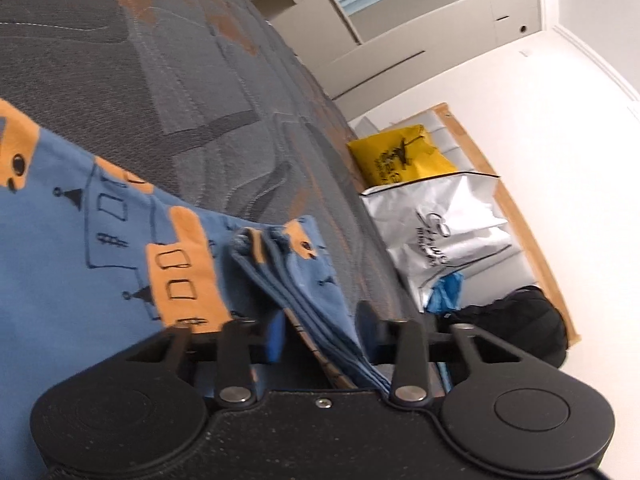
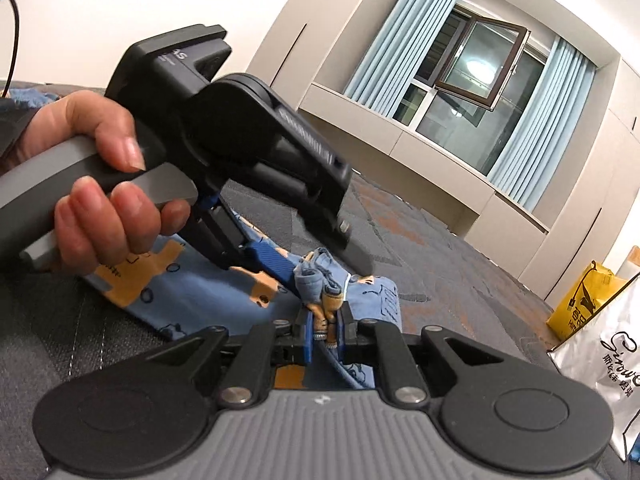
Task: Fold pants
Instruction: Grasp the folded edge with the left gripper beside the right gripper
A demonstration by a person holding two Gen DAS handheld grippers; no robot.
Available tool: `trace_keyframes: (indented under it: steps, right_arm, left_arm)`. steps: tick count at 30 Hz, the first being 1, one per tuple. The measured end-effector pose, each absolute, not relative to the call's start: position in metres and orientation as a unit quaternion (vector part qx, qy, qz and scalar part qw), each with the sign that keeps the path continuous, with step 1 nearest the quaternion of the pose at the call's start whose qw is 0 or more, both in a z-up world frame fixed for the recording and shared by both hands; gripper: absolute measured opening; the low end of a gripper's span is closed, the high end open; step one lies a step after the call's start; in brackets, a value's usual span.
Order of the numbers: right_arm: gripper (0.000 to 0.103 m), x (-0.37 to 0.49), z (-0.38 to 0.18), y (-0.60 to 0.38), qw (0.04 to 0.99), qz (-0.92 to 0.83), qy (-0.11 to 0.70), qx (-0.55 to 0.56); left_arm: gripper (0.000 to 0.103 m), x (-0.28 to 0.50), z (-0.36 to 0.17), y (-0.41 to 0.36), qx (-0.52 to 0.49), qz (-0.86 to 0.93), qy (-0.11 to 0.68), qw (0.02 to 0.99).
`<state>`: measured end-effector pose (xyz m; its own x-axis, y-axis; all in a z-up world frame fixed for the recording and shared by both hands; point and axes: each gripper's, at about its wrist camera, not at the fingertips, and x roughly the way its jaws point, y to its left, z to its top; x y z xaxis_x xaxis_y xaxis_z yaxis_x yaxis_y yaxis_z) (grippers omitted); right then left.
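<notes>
On the grey-and-orange patterned bed cover [image 1: 168, 92] near its edge lie the blue printed pants [image 1: 80, 248], the right tongs [image 2: 324, 330] clenched on a bunched hem while the left tongs [image 1: 320, 344] straddle folded layers (grip unclear from here).

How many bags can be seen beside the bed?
2: a yellow bag nearer the wall, and a silver bag next to it. A dark heap further along may hide more.

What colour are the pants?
Blue pants with orange vehicle prints, clearest in the left wrist view.
</notes>
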<state>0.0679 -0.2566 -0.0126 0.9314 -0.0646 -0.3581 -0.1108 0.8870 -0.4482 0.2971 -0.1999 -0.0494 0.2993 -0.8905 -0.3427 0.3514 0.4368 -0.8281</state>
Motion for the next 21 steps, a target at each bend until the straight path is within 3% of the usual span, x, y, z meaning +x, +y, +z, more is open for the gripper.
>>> trace_keyframes:
  steps: [2,9,21]
  right_arm:
    - [0.013,0.068,-0.016,-0.252,0.951,0.010,0.186,-0.246]
    - [0.013,0.070,-0.023,-0.244,0.944,0.007,0.191,-0.270]
    - [0.013,0.065,-0.020,-0.224,0.944,0.002,0.193,-0.267]
  left_arm:
    - [0.025,0.298,-0.051,-0.199,-0.323,-0.415,0.417,0.741]
    - [0.014,0.296,-0.049,-0.196,-0.310,-0.403,0.411,0.757]
    - [0.010,0.274,-0.022,-0.185,-0.253,-0.376,0.389,0.802]
